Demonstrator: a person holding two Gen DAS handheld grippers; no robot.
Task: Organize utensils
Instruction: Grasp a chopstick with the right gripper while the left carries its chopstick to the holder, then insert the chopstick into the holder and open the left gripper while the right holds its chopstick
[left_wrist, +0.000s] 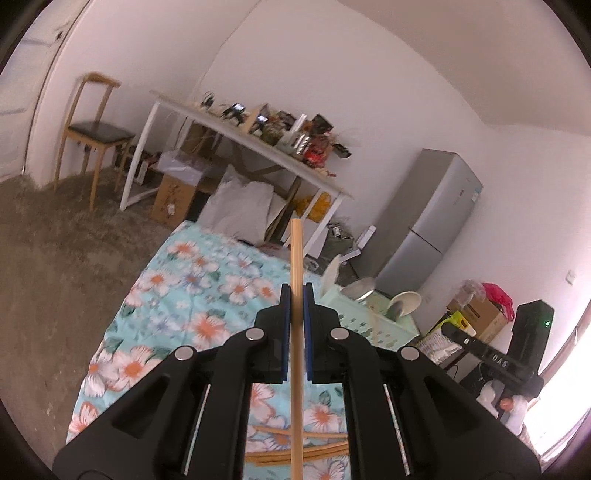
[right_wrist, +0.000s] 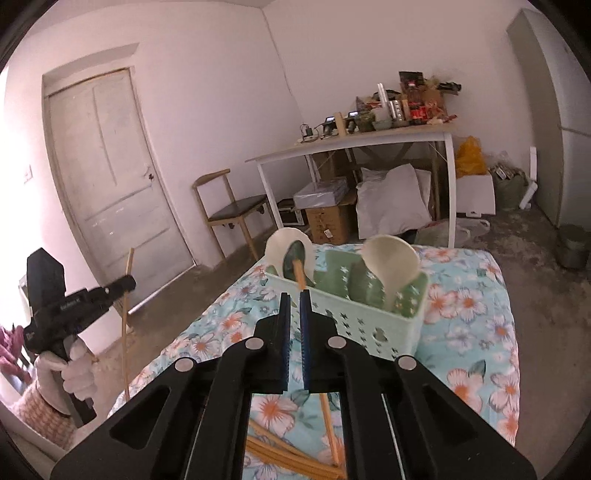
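Chopsticks lie loose on the floral table, on the near side of the basket. One more chopstick is clamped upright between the blue pads of the left tongs, its top end clear above them. The right tongs stand together and empty, aimed at the basket. Recommended procedure: carry the clamped chopstick over the basket rim, hold it vertical, lower the tip into a free gap, then release; avoid striking the spoons. The pale green perforated basket stands beyond the loose pile and already holds one chopstick leaning at its left end, white ladle-type spoons and green patterned pieces, not identifiable.
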